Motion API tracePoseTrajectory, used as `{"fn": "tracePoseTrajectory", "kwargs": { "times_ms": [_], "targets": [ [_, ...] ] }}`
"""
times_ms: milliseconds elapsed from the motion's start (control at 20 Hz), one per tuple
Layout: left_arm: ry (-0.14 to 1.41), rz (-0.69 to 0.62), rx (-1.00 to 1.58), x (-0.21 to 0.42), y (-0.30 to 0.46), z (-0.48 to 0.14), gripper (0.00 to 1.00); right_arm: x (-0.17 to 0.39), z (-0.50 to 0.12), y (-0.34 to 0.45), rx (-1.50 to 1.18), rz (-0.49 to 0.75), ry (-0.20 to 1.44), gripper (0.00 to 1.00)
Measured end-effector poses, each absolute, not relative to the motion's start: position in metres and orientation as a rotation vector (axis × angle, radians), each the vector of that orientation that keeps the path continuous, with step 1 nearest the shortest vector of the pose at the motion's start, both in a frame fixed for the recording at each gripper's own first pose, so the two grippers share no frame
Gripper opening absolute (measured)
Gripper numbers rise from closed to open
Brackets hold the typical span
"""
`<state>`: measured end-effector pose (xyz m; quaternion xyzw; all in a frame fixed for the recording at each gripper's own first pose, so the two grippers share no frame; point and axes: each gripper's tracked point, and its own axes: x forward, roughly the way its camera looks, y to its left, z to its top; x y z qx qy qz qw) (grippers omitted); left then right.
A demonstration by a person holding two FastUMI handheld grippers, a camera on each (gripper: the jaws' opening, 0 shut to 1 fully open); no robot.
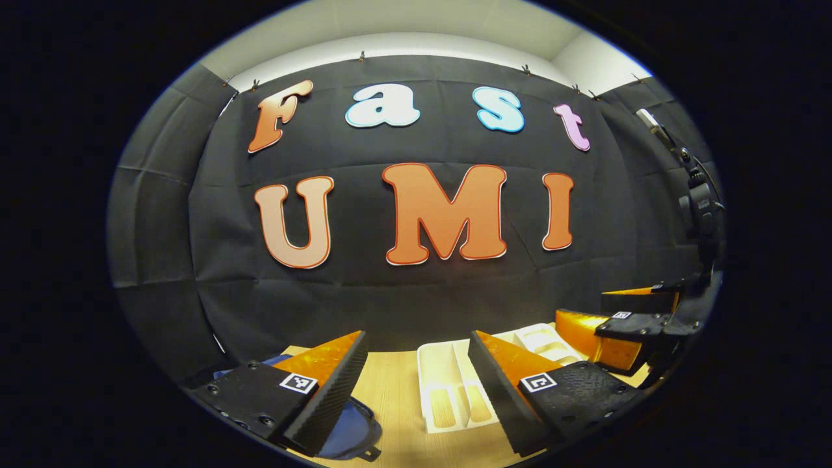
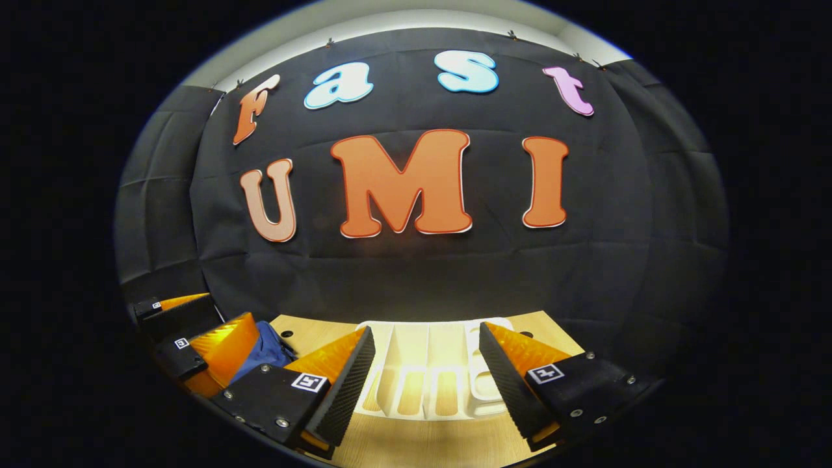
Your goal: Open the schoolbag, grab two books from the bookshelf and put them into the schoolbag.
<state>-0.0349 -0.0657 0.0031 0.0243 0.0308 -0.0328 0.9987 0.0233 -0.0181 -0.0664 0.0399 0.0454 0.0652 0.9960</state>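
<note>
Left gripper view looks low across a wooden table (image 1: 396,396) with the left gripper (image 1: 416,390) held level, its jaws standing wide with nothing between them. Take the white slotted rack (image 1: 448,383) as the landmark (most likely the bookshelf of the task, lying flat with its slots running away from the camera). No book can be made out in its slots from this low angle. The blue schoolbag (image 1: 348,426) lies to the left of the rack, on the table, partly hidden under the left finger; whether it is zipped or open cannot be told.

In the right gripper view the right gripper (image 2: 426,383) hangs straight before the rack (image 2: 429,377), jaws also wide and empty, with the rack's slots lined up along its fingers. The bag (image 2: 266,354) shows there well to the left of the rack, just behind the other gripper.

So the relation that counts, as a judgement: the left gripper is the nearer one to the bag, which sits down and left of its jaws, and the right gripper is the nearer one to the rack, which sits dead ahead. The scene fits equally a bag waiting to be opened or one already packed.
</note>
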Motion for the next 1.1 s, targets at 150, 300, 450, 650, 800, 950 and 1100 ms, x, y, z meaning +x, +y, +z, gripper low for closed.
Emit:
{"fn": "tracePoseTrajectory", "kwargs": {
  "times_ms": [150,300,450,650,800,950,1100],
  "targets": [
    [0.067,-0.073,0.063,-0.034,-0.066,0.000,1.00,0.024,-0.066,-0.014,0.075,0.138,0.090,0.96],
    [0.077,-0.072,0.050,-0.032,-0.065,-0.005,1.00,0.025,-0.064,-0.015,0.084,0.136,0.084,0.96],
    [0.085,-0.069,0.039,-0.029,-0.064,-0.008,0.97,0.027,-0.067,-0.014,0.081,0.129,0.092,0.96],
    [0.092,-0.069,0.033,-0.028,-0.064,-0.011,0.97,0.026,-0.067,-0.011,0.072,0.130,0.090,0.96],
    [0.094,-0.070,0.027,-0.029,-0.061,-0.013,0.97,0.025,-0.061,-0.015,0.065,0.115,0.063,0.96],
    [0.106,-0.078,0.007,-0.028,-0.061,-0.019,0.97,0.025,-0.061,-0.020,0.070,0.096,0.059,0.96],
    [0.108,-0.087,-0.001,-0.027,-0.063,-0.019,0.97,0.024,-0.061,-0.026,0.065,0.074,0.050,0.96]
  ]
}}
